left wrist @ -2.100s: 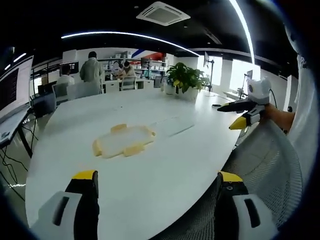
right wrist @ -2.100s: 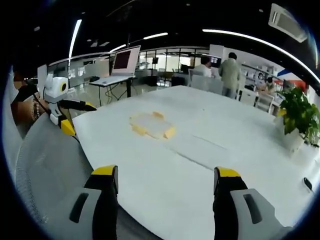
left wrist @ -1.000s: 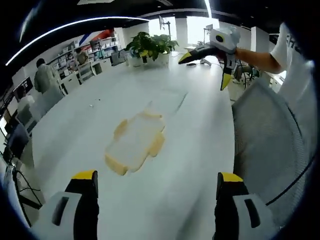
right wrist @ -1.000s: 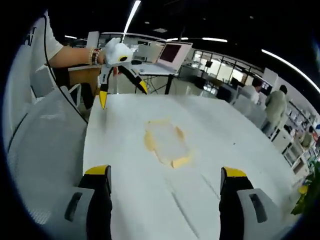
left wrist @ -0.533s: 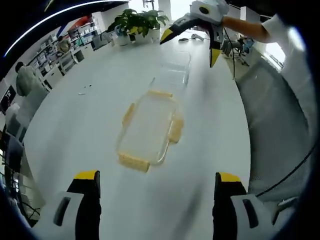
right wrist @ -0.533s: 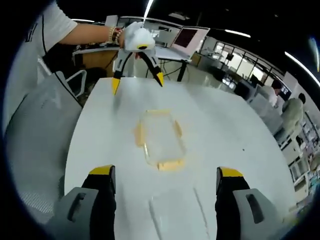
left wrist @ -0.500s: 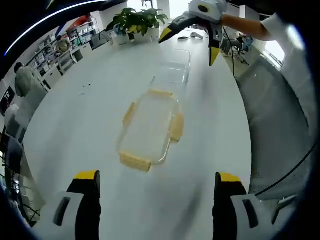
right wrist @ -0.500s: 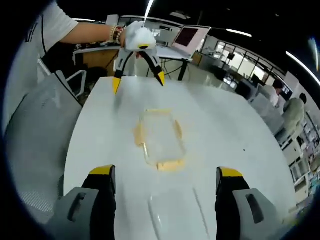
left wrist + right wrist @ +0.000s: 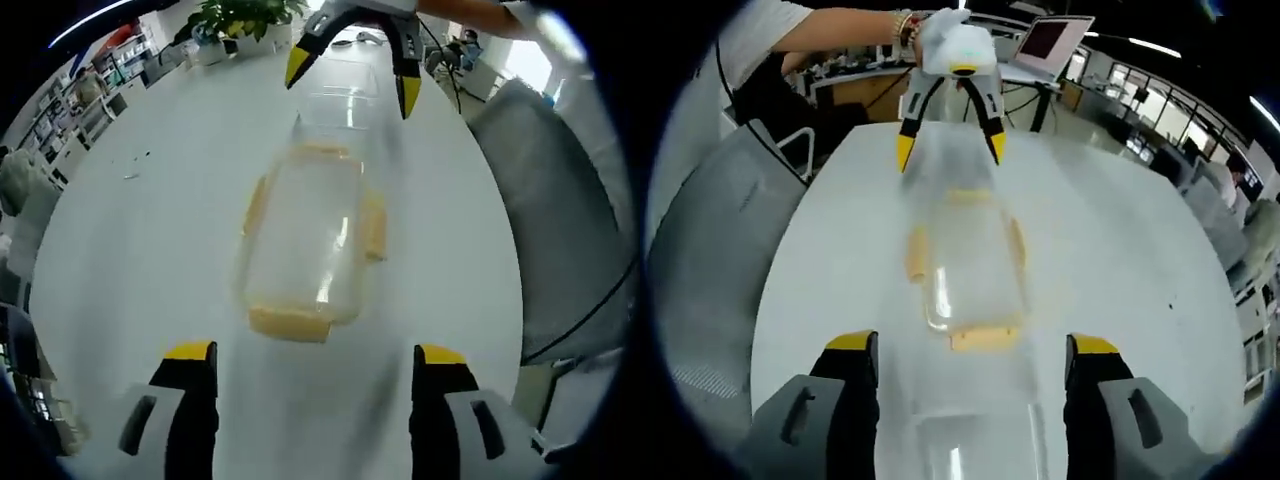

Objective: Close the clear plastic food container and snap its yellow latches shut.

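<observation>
Container lid (image 9: 305,235), clear with yellow latches (image 9: 289,322), lies flat mid-table on the white table (image 9: 130,230); clear base (image 9: 975,440) rests just beyond. Left gripper (image 9: 948,148) and right gripper (image 9: 352,75) hover at opposite ends, jaws spread wide, holding nothing.

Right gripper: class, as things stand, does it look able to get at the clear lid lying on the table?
Probably yes. The clear lid lies flat on the white table directly ahead of the open right gripper, nearer than the yellow-latched container, with nothing between.
</observation>
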Demonstrator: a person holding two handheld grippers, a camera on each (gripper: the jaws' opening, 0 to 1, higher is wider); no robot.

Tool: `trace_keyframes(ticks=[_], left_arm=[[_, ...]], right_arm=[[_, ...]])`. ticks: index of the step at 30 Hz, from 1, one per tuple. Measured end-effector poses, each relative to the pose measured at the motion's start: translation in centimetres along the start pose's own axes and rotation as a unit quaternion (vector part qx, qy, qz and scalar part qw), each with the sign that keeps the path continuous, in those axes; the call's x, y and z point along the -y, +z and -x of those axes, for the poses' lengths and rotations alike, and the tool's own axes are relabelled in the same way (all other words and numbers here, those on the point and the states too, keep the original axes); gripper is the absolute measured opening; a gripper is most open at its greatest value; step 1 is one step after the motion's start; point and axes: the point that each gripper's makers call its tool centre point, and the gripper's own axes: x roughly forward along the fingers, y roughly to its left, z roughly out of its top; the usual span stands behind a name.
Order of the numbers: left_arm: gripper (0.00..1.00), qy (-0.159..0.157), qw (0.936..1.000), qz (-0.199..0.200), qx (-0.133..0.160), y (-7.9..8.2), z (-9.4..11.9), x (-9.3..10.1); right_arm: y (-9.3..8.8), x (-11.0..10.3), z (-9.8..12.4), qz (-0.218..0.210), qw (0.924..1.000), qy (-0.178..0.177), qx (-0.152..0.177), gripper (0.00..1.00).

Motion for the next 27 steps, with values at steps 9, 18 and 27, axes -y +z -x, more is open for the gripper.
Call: trace_keyframes(ticks=[9, 18, 27], left_arm=[[0.66, -0.016, 0.9995, -0.019, -0.021, 0.0, -1.5, -0.9], [0.53, -0.031, 0.9989, -0.022, -0.027, 0.0, -2.5, -1.4], [0.47, -0.039, 0.9980, -0.035, -0.036, 0.1, -2.9, -1.2]], right_arm=[[-1.0, 0.5, -2.7, 0.004, 0.9982, 0.045, -0.040, 0.63], [-2.1, 0.5, -4.5, 0.011, 0.9942, 0.075, -0.075, 0.54], [-2.2, 0.9, -5.3, 0.018, 0.9924, 0.079, -0.092, 0.47]])
